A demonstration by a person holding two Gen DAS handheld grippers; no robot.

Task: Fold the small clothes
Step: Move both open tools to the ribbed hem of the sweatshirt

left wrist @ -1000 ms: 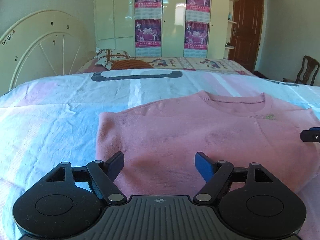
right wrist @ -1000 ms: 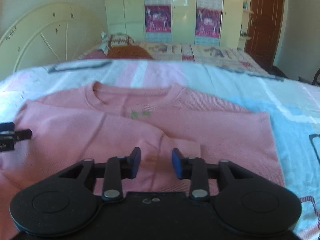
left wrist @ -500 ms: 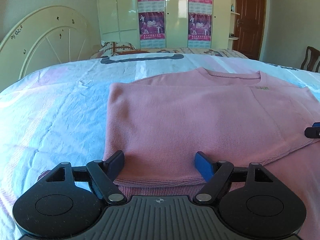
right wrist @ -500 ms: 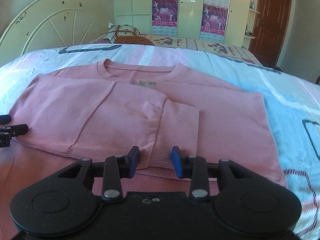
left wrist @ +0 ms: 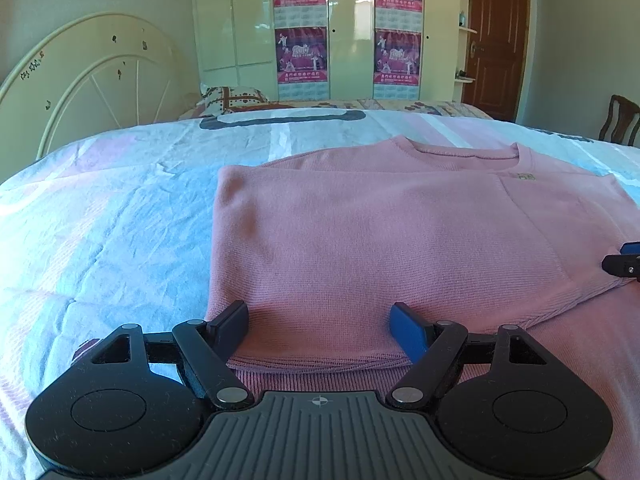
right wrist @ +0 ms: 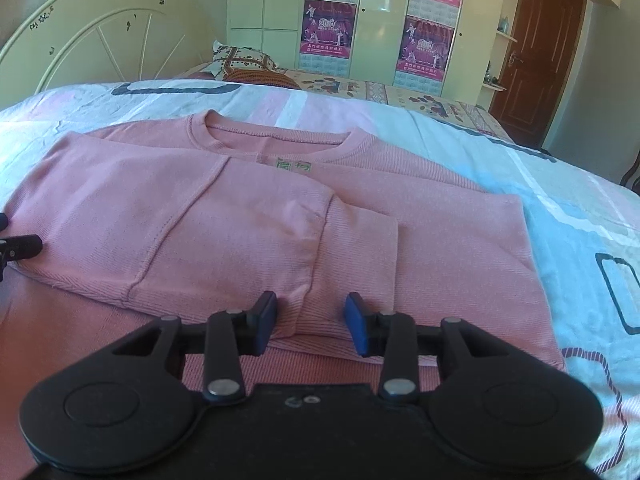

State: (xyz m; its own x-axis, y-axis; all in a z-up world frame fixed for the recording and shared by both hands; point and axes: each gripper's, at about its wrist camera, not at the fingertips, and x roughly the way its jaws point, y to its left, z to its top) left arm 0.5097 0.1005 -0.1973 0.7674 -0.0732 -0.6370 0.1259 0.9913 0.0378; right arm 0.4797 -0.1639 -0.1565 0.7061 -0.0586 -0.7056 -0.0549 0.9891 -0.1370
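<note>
A pink sweater [left wrist: 380, 232] lies on the bed with its neck away from me. One side and its sleeve are folded across the body, and the ribbed cuff [right wrist: 360, 264] rests near the front. My left gripper [left wrist: 318, 312] stands open and wide over the near edge of the folded layer, its pads off the cloth. My right gripper [right wrist: 311, 304] straddles the cuff's near edge; its jaws are opening and the cloth lies loose between them. Each gripper shows at the rim of the other's view: the right gripper [left wrist: 624, 258] and the left gripper [right wrist: 16, 246].
The bed sheet [left wrist: 100, 220] is striped pale blue, white and pink and is lightly creased. A cream headboard [left wrist: 92, 80] rises at the left, with a pillow [left wrist: 232, 98] behind. A wardrobe with posters [left wrist: 348, 28], a brown door [left wrist: 496, 36] and a chair [left wrist: 618, 120] stand beyond.
Both grippers have drawn back and down toward the near edge of the sweater. The folded side and sleeve, bunched close to the jaws a second ago, now lie flat.
</note>
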